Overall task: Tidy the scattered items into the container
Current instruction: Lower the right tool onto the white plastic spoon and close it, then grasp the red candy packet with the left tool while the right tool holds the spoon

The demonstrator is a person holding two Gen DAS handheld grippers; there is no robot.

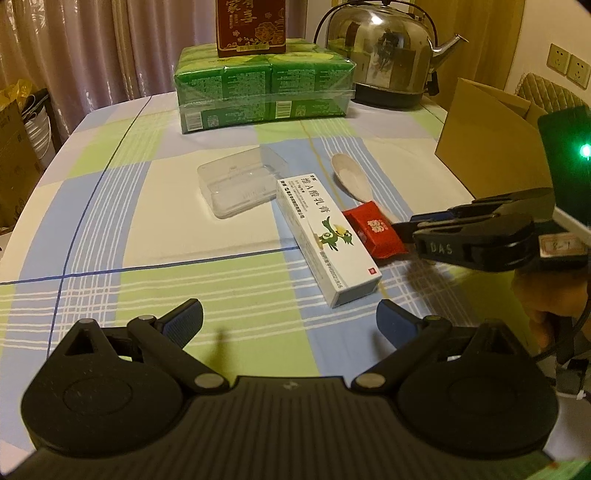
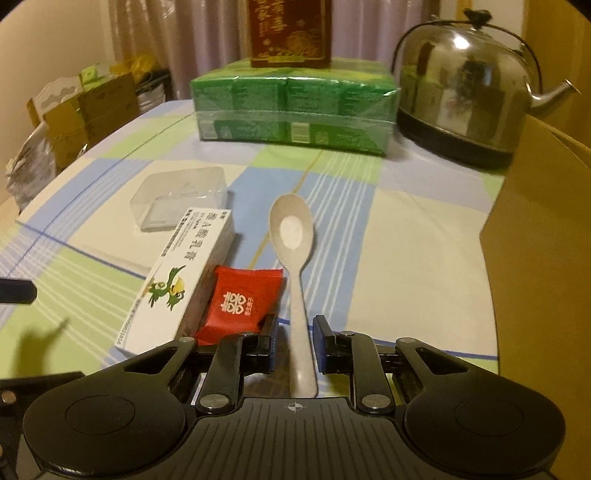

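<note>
A pale spoon point(image 2: 291, 225) lies on the checked tablecloth, bowl away from me. My right gripper point(image 2: 295, 343) straddles its handle, jaws narrow, with a thin gap showing on each side of the handle. A red sweet packet point(image 2: 240, 299) touches the left finger, and a white medicine box point(image 2: 177, 280) lies left of it. In the left wrist view the right gripper point(image 1: 400, 230) reaches in from the right beside the red packet point(image 1: 376, 230). My left gripper point(image 1: 290, 321) stands wide open and holds nothing, just short of the white box point(image 1: 321, 236). A cardboard box point(image 1: 487, 147) stands at the right.
A clear plastic case point(image 1: 240, 188) lies left of the white box. At the back stand a green shrink-wrapped pack point(image 1: 262, 88) with a dark red carton point(image 1: 251, 26) on top, and a steel kettle point(image 1: 388, 55). The table edge curves away at the left, with cartons point(image 2: 92, 107) beyond.
</note>
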